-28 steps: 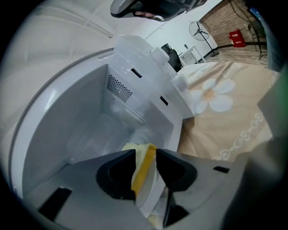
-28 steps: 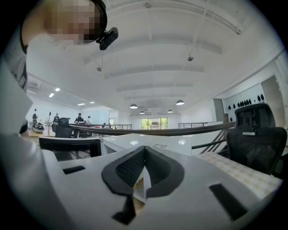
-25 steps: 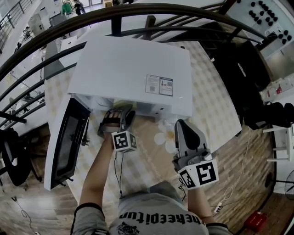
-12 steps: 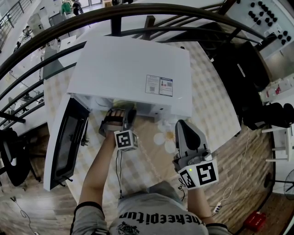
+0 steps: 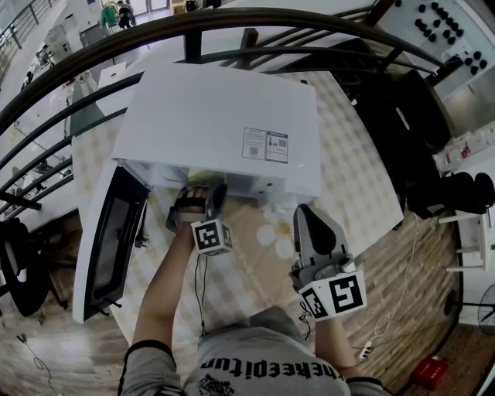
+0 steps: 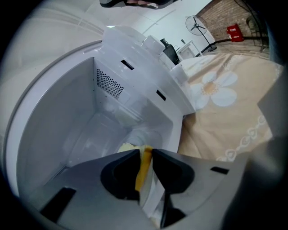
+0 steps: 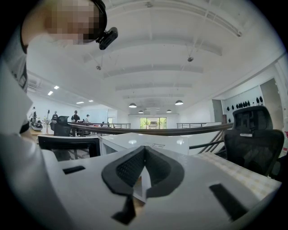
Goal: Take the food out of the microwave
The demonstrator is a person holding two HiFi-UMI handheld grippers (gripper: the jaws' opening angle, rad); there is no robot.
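Note:
The white microwave (image 5: pixel 216 116) stands on the table with its door (image 5: pixel 112 240) swung open to the left. My left gripper (image 5: pixel 199 198) reaches into the cavity mouth (image 6: pixel 112 121). Its jaws are closing, and a thin yellow piece of food (image 6: pixel 145 167) stands pinched between the pads; a paler lump (image 6: pixel 127 147) lies just behind it on the cavity floor. My right gripper (image 5: pixel 309 220) hovers over the table to the right of the microwave, shut with nothing in it (image 7: pixel 145 150).
A beige tablecloth with white flowers (image 5: pixel 274 232) covers the table in front of the microwave. A dark curved railing (image 5: pixel 247 19) runs behind it and a black office chair (image 7: pixel 254 139) stands at the right. The open door blocks the left side.
The left gripper's jaws have drawn together around the yellow food. Both hands have stayed where they were.

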